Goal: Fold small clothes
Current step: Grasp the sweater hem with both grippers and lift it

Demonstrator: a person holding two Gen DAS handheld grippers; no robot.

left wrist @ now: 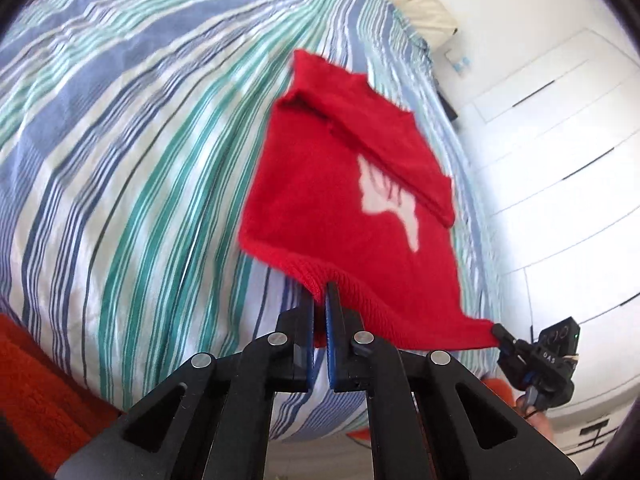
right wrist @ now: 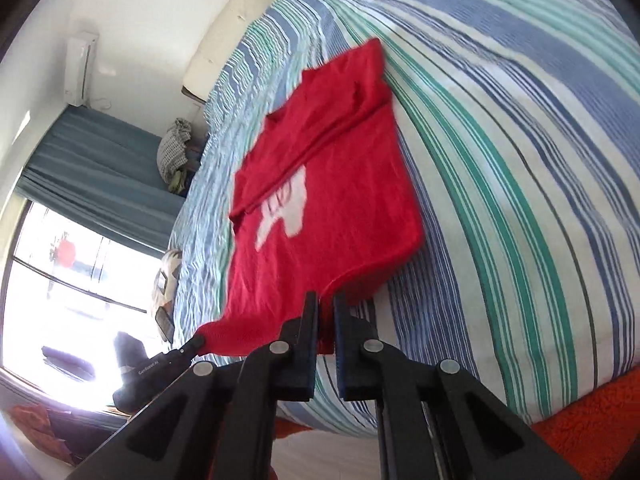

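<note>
A small red knitted sweater (left wrist: 320,200) with a white motif lies partly on the striped bed, sleeves folded over its front; it also shows in the right wrist view (right wrist: 340,200). My left gripper (left wrist: 326,290) is shut on the sweater's ribbed bottom hem and lifts it. My right gripper (right wrist: 327,300) is shut on the same hem at the other corner. Each gripper shows in the other's view, the right gripper (left wrist: 498,330) and the left gripper (right wrist: 198,340), each pinching a hem corner.
The bed has a blue, green and white striped cover (left wrist: 140,160). An orange fleece blanket (left wrist: 36,392) lies at the bed's near edge. White drawers (left wrist: 560,140) stand to the right. A window (right wrist: 60,300), blue curtain (right wrist: 100,172) and bundled clothes (right wrist: 176,148) are beyond the bed's left side.
</note>
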